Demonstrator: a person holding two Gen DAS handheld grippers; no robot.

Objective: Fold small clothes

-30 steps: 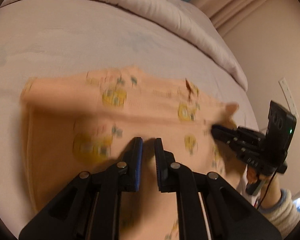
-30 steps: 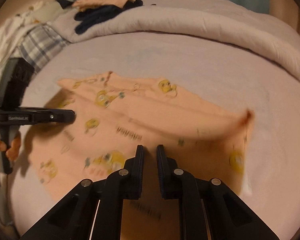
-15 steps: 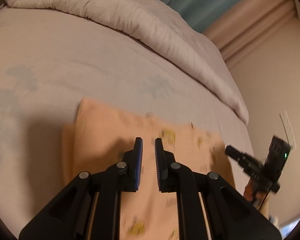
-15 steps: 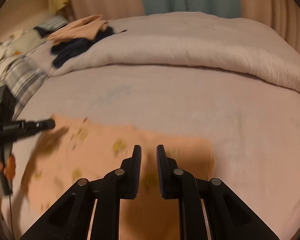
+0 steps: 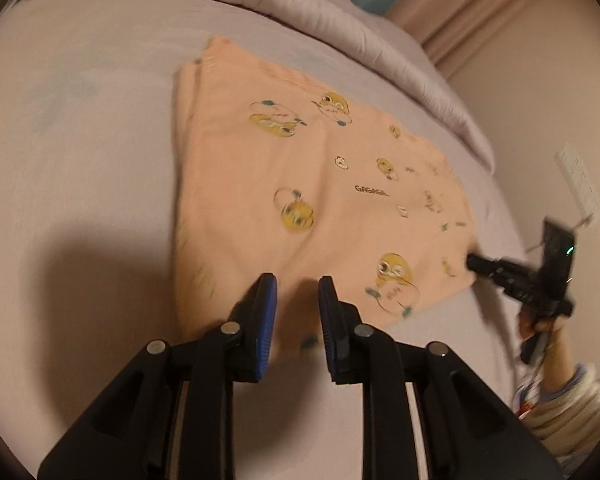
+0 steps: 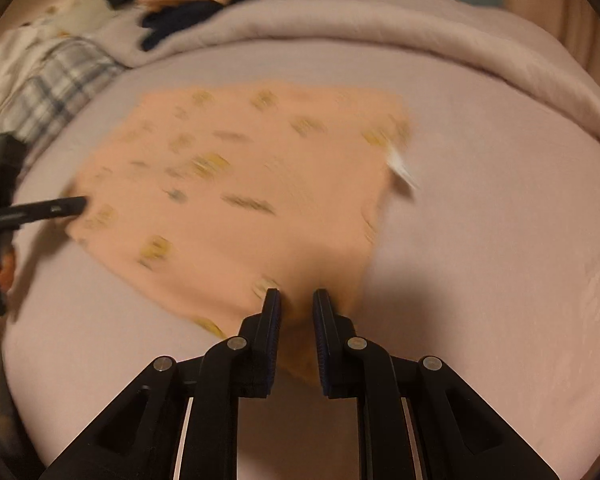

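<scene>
Left gripper (image 5: 294, 292): jaws opening, the near edge of one peach printed garment (image 5: 320, 184) between them. Right gripper (image 6: 296, 304) is pinched on its other near corner. The garment lies folded flat on one bed (image 6: 500, 200); one duvet (image 6: 380, 28) is heaped behind.

Both wrist cameras look steeply down, close, sharing the peach garment (image 5: 320, 200) on the bed (image 6: 500, 200).
</scene>
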